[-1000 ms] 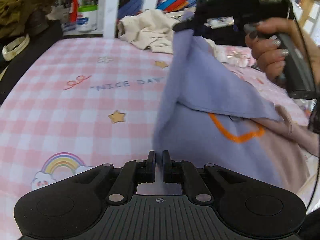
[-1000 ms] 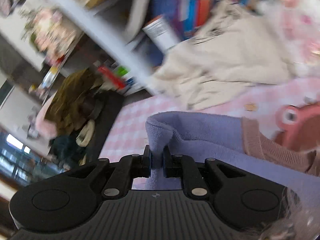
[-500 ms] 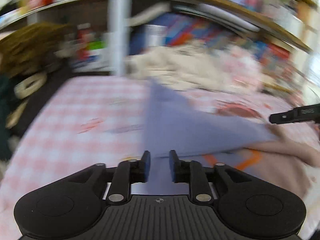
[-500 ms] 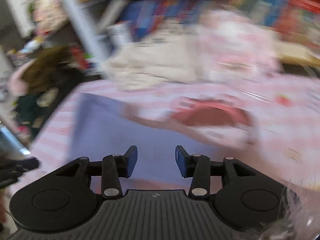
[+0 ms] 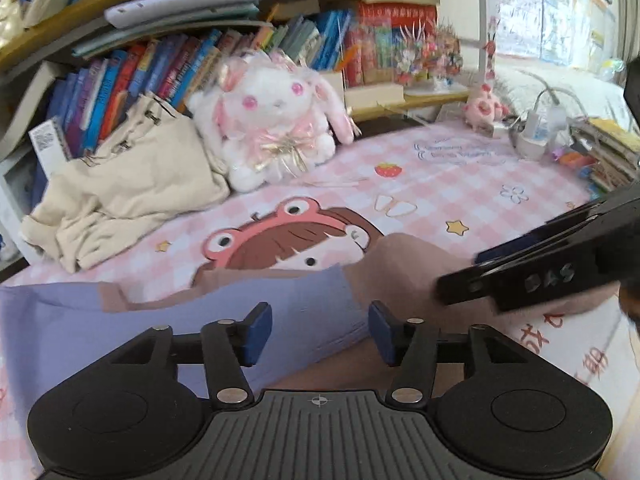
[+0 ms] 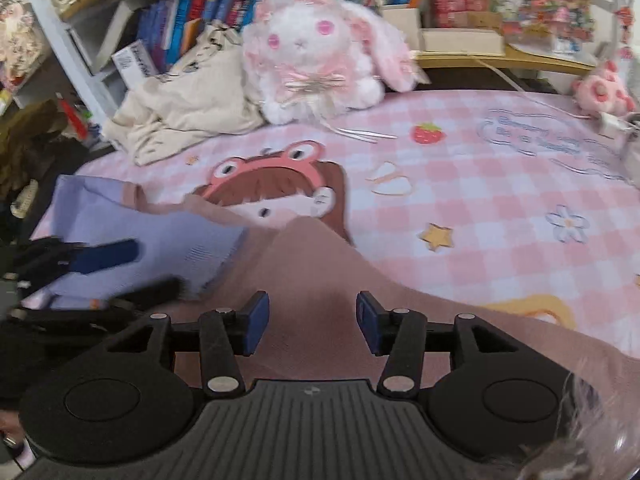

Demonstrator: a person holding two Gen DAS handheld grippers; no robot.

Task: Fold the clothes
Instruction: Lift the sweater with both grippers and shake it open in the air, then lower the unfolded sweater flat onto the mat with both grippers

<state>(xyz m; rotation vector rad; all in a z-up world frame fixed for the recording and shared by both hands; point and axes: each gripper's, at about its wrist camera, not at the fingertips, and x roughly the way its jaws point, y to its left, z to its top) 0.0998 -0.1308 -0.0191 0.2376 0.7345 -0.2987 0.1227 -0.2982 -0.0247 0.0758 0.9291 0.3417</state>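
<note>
A lavender and dusty-pink garment (image 5: 224, 312) lies flat on the pink checked table cover; its folded lavender part is on the left, its pink part (image 6: 320, 276) on the right. My left gripper (image 5: 318, 332) is open and empty, low over the lavender fold. My right gripper (image 6: 308, 320) is open and empty over the pink part. The right gripper also shows blurred at the right of the left wrist view (image 5: 540, 272), and the left gripper at the left of the right wrist view (image 6: 92, 268).
A crumpled beige garment (image 5: 120, 192) and a white plush rabbit (image 5: 276, 120) sit at the back of the table. Bookshelves (image 5: 240, 52) stand behind. A small pink toy (image 6: 600, 92) and a power strip (image 5: 536, 128) are at the far right.
Both grippers let go of the lavender cloth and opened. The garment dropped flat onto the table. Both views swung to the right.
</note>
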